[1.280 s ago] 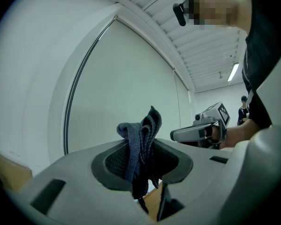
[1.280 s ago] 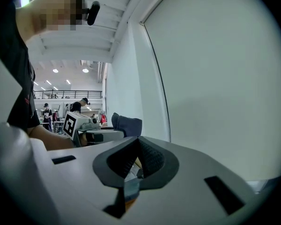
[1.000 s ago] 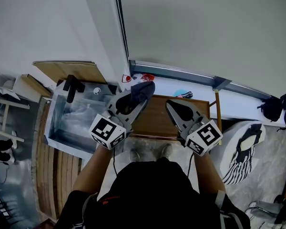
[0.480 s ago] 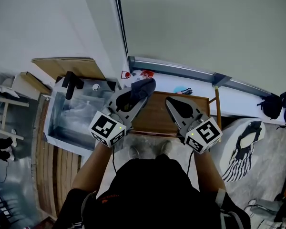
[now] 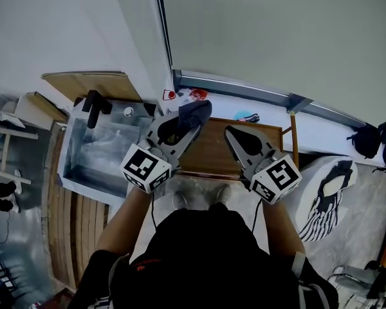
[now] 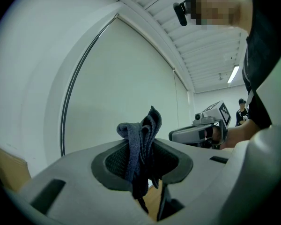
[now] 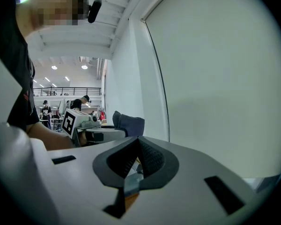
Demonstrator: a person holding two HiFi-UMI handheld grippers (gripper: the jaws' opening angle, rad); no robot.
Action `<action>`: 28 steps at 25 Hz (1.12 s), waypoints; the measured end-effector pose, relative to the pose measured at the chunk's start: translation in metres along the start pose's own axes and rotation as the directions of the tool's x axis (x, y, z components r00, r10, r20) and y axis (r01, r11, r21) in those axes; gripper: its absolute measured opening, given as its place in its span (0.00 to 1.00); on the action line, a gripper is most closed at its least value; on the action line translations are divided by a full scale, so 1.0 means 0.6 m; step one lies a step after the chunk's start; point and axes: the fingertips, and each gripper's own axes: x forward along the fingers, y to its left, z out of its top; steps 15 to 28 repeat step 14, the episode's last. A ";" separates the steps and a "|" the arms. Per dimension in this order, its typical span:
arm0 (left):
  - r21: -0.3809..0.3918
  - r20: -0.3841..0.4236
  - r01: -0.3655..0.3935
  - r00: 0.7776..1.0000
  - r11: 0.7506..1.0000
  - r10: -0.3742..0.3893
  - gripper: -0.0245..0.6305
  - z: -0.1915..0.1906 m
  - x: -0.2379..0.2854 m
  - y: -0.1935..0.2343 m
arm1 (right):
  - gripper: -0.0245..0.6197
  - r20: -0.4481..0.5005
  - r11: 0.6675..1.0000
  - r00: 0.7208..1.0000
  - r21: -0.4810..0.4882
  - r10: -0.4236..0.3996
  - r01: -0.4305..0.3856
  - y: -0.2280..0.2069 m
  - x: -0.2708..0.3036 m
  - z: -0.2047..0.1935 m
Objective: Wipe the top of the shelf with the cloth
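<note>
Your L gripper [image 5: 189,127] is clamped on the dark cloth [image 5: 195,112], at the upper-left corner of the wood shelf [image 5: 212,156] top, mid-frame in head view; can't tell if it touches. Your R gripper [image 5: 235,134] has jaws together w/ nothing between, over the shelf's right part.

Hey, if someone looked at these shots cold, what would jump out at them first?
The dark blue cloth stands out first, bunched upright between the jaws of the left gripper, over the far left corner of the brown wooden shelf top. Beside it the right gripper hovers above the same top with its jaws together on nothing.
</note>
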 end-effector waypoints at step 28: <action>-0.019 0.003 0.000 1.000 1.000 0.000 0.23 -0.011 0.007 0.006 | 0.04 -0.005 1.000 1.000 0.007 -0.007 0.008 -0.005 0.005 -0.012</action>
